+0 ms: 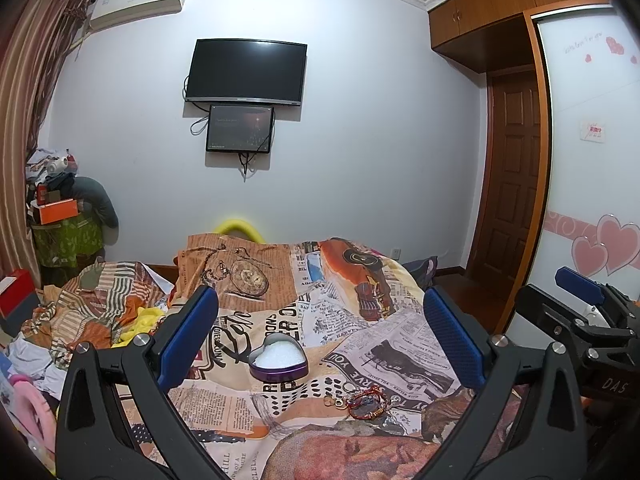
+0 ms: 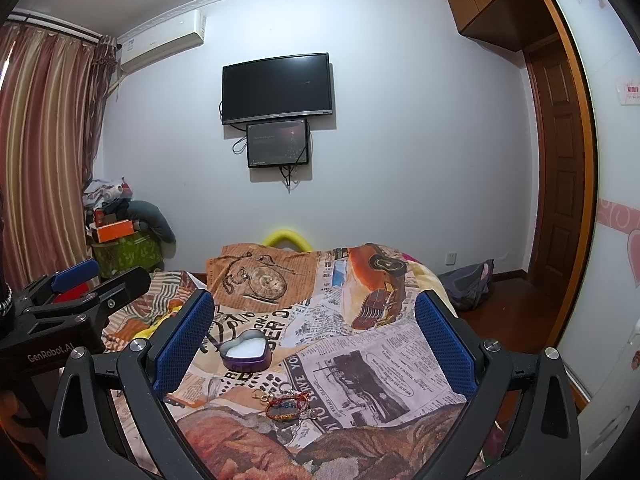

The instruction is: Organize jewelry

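Jewelry (image 1: pixel 366 400), a small tangle of red beaded bracelet, thin cord and a gold ring or two, lies on the printed bedspread (image 1: pixel 400 344) just in front of the heart-shaped tin (image 1: pixel 279 362), which sits lidless with a white pad inside. We hold both tools above the bed with nothing in them: the left gripper (image 1: pixel 320 336) has its blue pads spread wide, and the right gripper (image 2: pixel 316 338) stands just as wide, each framing tin and pile together. We judge that nothing has gone into the tin yet. The chief risk, as we see it, is the tangle itself: closing on one strand could drag the whole cluster up, and a loose ring might drop into the busy print, where it would be hard to find again. The bedspread is soft and wrinkled, so pressing down to catch a thin cord could pinch cloth with it or sink the piece into a fold. The tin looks light and could slide or tip if a finger knocks its rim. Room is generous ahead and to the right of the pile; the two tools sit close side by side, so we should mind them crossing, and the bed's right edge falls off to the floor beyond the newspaper print.
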`<state>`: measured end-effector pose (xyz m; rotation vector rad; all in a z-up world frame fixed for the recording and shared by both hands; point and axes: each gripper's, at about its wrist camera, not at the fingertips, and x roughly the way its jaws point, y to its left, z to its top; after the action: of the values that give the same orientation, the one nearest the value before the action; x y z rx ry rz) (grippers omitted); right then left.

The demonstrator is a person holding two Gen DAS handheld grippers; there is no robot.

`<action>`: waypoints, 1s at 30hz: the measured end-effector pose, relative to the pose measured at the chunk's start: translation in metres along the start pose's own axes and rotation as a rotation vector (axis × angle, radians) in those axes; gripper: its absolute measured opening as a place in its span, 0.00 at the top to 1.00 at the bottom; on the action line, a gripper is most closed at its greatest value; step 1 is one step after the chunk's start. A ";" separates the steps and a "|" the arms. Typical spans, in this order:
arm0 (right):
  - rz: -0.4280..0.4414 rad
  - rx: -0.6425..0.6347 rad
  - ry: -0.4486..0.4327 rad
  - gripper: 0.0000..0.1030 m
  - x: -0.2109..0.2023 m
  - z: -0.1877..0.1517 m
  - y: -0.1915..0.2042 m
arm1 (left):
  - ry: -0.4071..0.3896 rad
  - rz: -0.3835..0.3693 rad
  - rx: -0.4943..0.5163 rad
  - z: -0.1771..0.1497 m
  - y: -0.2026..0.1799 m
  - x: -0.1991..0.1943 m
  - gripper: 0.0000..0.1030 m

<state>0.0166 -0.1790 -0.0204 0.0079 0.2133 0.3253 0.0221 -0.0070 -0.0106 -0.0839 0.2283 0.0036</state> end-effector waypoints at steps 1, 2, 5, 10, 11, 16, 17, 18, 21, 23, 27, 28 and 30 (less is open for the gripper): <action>0.000 0.000 0.000 0.03 0.000 0.000 0.000 | 0.000 0.000 0.000 0.000 0.000 0.000 0.00; 0.000 0.000 0.000 0.03 0.000 0.000 0.000 | 0.000 -0.001 0.001 0.000 -0.001 0.000 0.00; 0.001 0.000 0.000 0.03 0.000 0.000 0.000 | -0.001 -0.001 0.000 0.000 -0.001 -0.001 0.00; 0.002 -0.006 -0.004 0.03 -0.003 -0.002 0.002 | -0.002 -0.001 -0.002 -0.001 -0.002 -0.001 0.00; 0.002 -0.005 -0.004 0.03 -0.003 -0.001 0.002 | -0.002 -0.001 -0.001 -0.001 -0.002 -0.001 0.00; 0.006 -0.008 -0.001 0.03 -0.004 -0.001 0.004 | -0.001 0.000 -0.001 -0.001 -0.002 -0.001 0.00; 0.006 -0.008 -0.001 0.03 -0.004 -0.002 0.004 | 0.001 0.000 -0.001 -0.002 -0.002 -0.001 0.00; 0.006 -0.008 0.000 0.03 -0.004 -0.002 0.004 | 0.002 0.000 -0.001 -0.002 -0.003 -0.001 0.00; 0.006 -0.009 0.003 0.03 -0.002 -0.001 0.004 | 0.003 0.001 0.000 -0.002 -0.004 -0.001 0.00; 0.005 -0.010 0.007 0.03 -0.001 -0.002 0.004 | 0.006 0.001 -0.002 -0.002 -0.004 0.000 0.00; 0.004 -0.010 0.016 0.03 0.002 -0.003 0.004 | 0.014 0.000 -0.008 -0.004 0.000 0.004 0.00; 0.003 -0.010 0.019 0.03 0.004 -0.003 0.003 | 0.018 0.001 -0.009 -0.005 0.001 0.006 0.00; 0.001 -0.009 0.028 0.03 0.007 -0.005 0.002 | 0.027 0.002 -0.012 -0.007 0.003 0.010 0.00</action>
<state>0.0214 -0.1748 -0.0269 -0.0054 0.2397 0.3276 0.0299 -0.0052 -0.0194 -0.0955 0.2553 0.0057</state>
